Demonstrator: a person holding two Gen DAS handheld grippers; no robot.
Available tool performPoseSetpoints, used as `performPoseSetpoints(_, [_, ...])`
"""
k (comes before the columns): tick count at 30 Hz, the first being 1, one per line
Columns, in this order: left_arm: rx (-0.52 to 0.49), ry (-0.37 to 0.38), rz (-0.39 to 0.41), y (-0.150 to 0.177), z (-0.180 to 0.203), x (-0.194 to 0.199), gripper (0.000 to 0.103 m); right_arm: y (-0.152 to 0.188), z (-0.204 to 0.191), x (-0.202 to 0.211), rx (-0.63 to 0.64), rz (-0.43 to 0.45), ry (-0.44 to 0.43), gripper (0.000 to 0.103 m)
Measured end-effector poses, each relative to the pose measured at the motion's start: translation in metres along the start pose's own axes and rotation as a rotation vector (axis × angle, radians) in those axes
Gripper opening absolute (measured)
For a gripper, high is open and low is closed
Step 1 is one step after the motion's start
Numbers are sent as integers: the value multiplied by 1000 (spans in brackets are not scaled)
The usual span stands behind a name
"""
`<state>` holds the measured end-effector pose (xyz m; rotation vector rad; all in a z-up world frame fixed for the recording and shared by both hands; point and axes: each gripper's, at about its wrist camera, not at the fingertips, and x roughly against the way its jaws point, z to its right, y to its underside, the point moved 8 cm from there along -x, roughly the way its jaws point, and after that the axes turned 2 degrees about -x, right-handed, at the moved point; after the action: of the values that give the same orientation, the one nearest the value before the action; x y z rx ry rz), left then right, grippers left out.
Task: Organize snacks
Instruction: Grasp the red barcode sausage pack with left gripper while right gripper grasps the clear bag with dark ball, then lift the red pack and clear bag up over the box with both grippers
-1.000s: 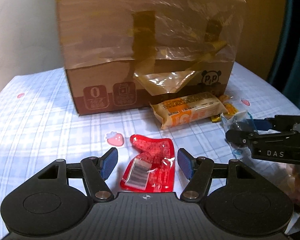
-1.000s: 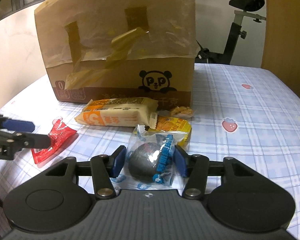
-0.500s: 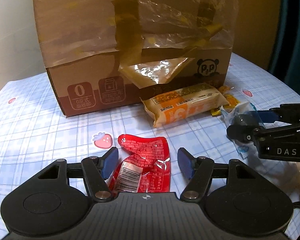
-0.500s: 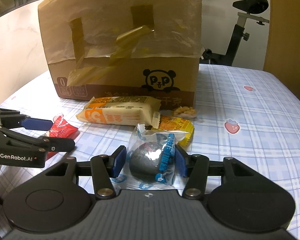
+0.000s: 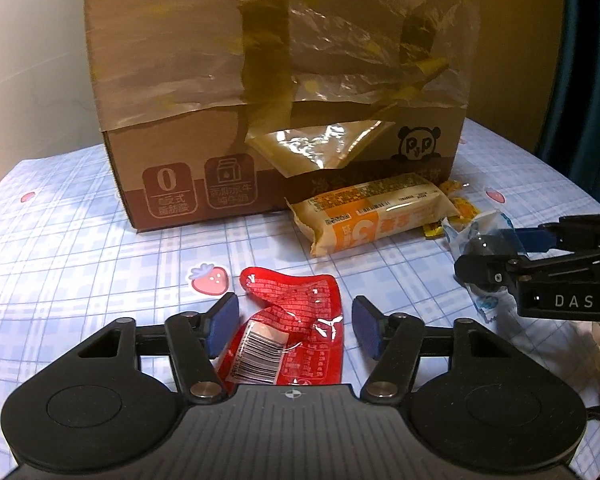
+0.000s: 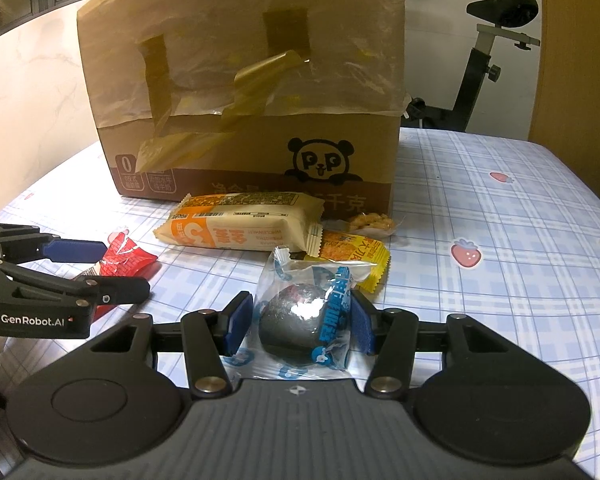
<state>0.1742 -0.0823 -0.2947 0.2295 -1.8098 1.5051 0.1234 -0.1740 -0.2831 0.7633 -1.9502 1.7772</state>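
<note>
A red snack packet [image 5: 292, 328] with a barcode lies on the checked tablecloth between the open fingers of my left gripper [image 5: 294, 326]; it also shows in the right wrist view [image 6: 126, 258]. My right gripper [image 6: 302, 322] is open around a clear bag holding a dark round snack [image 6: 300, 320], its pads close to the bag's sides; that bag shows in the left wrist view [image 5: 480, 240]. A long orange-and-cream packet [image 5: 370, 218] [image 6: 240, 224] lies in front of the taped cardboard box [image 5: 276, 92] [image 6: 256, 92].
A small yellow packet [image 6: 354, 258] and a small clear packet of golden bits [image 6: 372, 222] lie right of the long packet. An exercise bike [image 6: 496, 52] stands behind the table. The tablecloth [image 6: 500, 240] extends to the right.
The left gripper has come closer over the red packet, which now lies deeper between its fingers. The right gripper stays around the dark snack bag, its jaws slightly wider.
</note>
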Motion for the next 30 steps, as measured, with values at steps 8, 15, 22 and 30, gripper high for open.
performPoseSetpoints(8, [69, 17, 23, 0, -11, 4, 51, 0, 0, 0, 0, 0, 0, 55])
performPoseSetpoints(15, [72, 19, 22, 0, -12, 5, 51, 0, 0, 0, 0, -1, -1, 55])
performPoseSetpoints(22, [100, 22, 11, -4, -16, 9, 51, 0, 1, 0, -19, 1, -12, 55])
performPoseSetpoints(30, [73, 40, 103, -28, -15, 44, 51, -2, 4, 4, -46, 7, -8, 50])
